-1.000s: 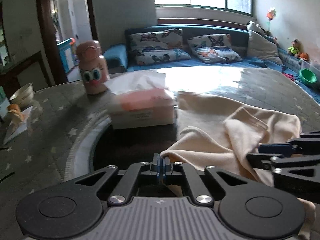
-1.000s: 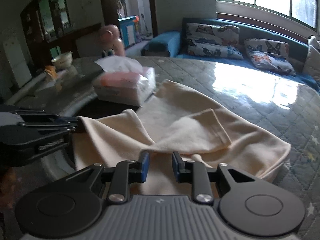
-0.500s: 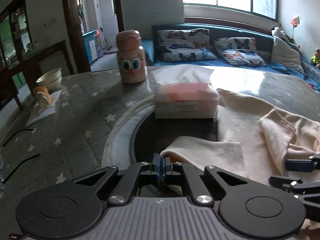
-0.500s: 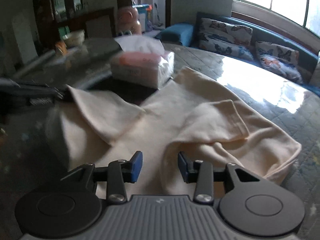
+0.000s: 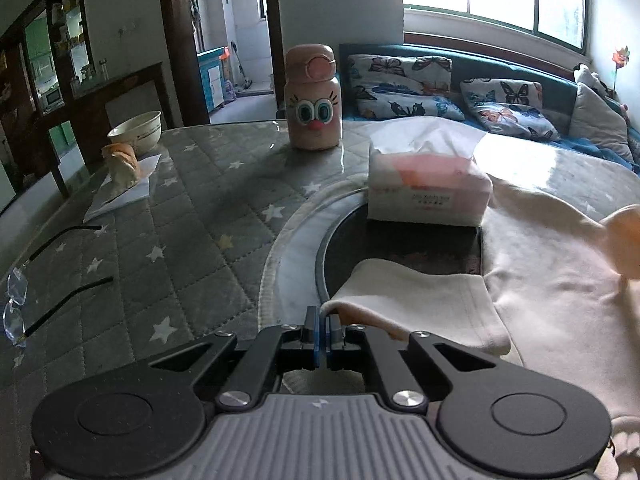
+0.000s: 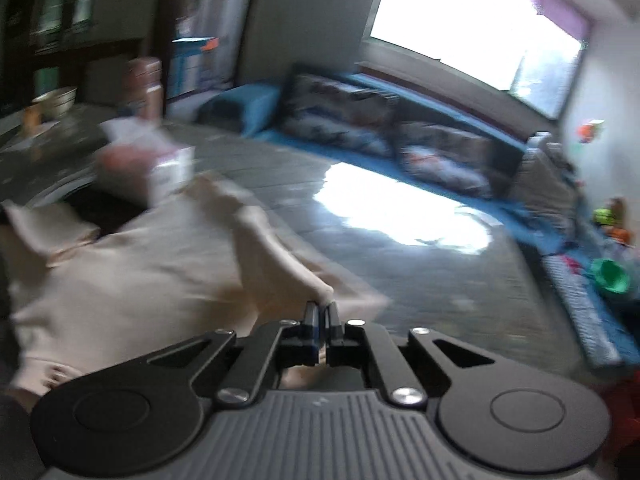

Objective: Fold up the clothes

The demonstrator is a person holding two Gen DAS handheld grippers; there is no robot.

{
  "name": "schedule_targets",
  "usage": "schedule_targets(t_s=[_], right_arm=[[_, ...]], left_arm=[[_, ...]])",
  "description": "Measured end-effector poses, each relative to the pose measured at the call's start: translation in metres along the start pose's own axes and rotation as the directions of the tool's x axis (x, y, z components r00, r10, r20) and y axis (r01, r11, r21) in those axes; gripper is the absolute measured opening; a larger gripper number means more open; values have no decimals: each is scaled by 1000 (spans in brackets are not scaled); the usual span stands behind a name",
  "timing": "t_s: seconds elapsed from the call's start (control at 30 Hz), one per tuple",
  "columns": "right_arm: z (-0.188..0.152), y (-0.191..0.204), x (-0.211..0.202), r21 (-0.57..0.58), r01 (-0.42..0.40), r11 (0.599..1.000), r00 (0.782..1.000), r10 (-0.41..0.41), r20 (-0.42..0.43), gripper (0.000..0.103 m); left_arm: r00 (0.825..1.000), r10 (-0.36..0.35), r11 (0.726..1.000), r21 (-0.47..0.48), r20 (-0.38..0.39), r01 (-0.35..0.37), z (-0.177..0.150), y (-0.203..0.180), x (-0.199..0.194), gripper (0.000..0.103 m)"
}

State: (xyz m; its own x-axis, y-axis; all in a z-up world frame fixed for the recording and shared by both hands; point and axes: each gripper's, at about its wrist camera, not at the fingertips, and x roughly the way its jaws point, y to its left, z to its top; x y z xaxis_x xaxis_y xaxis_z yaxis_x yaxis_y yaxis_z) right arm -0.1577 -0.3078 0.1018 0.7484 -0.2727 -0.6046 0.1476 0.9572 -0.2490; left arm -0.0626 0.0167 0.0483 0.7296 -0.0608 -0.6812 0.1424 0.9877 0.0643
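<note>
Both hand-held grippers clamp the shirt (image 5: pixel 552 280).
Left hand-held gripper (image 5: pixel 322 334) pinches a sleeve, right hand-held gripper (image 6: pixel 322 330) a fold; we risk slipping cloth or bumping the tissues (image 5: pixel 428 192).

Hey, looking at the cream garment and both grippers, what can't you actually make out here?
- Right wrist view: motion blur smears the cream garment, so its folds are unreadable.
- Left wrist view: the garment runs off the right edge; its shape is unclear.
- Left wrist view: the left gripper body hides the cloth beneath its jaws.
</note>
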Motion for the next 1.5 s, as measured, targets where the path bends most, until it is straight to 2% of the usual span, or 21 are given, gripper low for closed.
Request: schedule_targets(t_s=[0.17, 0.3, 0.4, 0.47, 0.5, 0.57, 0.67, 0.73, 0.83, 0.87, 1.0, 1.1, 1.27, 1.3, 1.33, 1.37, 1.43, 1.5], right_arm=[[-16, -59, -16, 58, 133, 989, 991, -131, -32, 2], [-38, -77, -10, 43, 151, 988, 976, -142, -165, 7], [-51, -83, -13, 47, 148, 988, 973, -136, -188, 10], [-54, -81, -24, 45, 118, 992, 981, -110, -163, 14], [-54, -75, -32, 30, 70, 997, 988, -65, -142, 15], [-55, -57, -46, -22, -41, 999, 993, 38, -108, 19], [-58, -23, -59, -128, -179, 976, 981, 168, -94, 22], [-60, 3, -59, -172, -267, 948, 962, 252, -107, 23], [-63, 39, -47, -212, -382, 899, 922, 357, -149, 23], [-63, 47, -41, -215, -395, 893, 917, 368, -156, 23], [-58, 69, -19, -193, -414, 890, 907, 386, -166, 23], [-55, 71, -10, -161, -409, 898, 909, 385, -159, 23], [-53, 66, 6, -60, -377, 924, 920, 367, -140, 23], [-53, 65, 9, -46, -378, 925, 919, 369, -141, 19], [-53, 66, 10, -50, -380, 924, 917, 370, -147, 11], [-53, 67, 11, -58, -383, 922, 916, 370, -156, 7], [-55, 69, 8, -88, -385, 919, 915, 367, -166, 3], [-55, 70, 3, -99, -387, 917, 915, 369, -162, 2]], left_arm=[[1000, -2, 1000, 6, -6, 2, -5, 3, -4, 3], [1000, 9, 999, 40, -16, -8, -13, 3, -12, 3], [999, 12, 999, 46, -46, -10, -17, 8, -12, 8], [999, 8, 998, 63, -39, -6, -19, 10, -18, 13], [999, 5, 997, 71, -33, -2, -19, 10, -23, 21], [1000, -13, 996, 87, -9, 14, -21, 7, -34, 25], [997, -68, 989, 136, 30, 63, -25, -5, -56, 36], [991, -121, 978, 177, 55, 110, -29, -19, -72, 50], [967, -248, 940, 252, 48, 229, -38, -45, -89, 52], [958, -285, 924, 275, 35, 265, -41, -55, -92, 52], [923, -385, 859, 355, -24, 368, -52, -91, -92, 52], [913, -404, 825, 406, -63, 393, -58, -113, -83, 55], [913, -392, 813, 420, -117, 403, -63, -130, -59, 55], [911, -396, 810, 421, -120, 408, -63, -131, -57, 52], [907, -403, 807, 421, -123, 415, -62, -131, -57, 46], [904, -409, 803, 421, -125, 422, -61, -131, -57, 43], [903, -412, 790, 446, -124, 421, -63, -131, -60, 23], [904, -409, 774, 480, -119, 414, -66, -131, -64, 16]])
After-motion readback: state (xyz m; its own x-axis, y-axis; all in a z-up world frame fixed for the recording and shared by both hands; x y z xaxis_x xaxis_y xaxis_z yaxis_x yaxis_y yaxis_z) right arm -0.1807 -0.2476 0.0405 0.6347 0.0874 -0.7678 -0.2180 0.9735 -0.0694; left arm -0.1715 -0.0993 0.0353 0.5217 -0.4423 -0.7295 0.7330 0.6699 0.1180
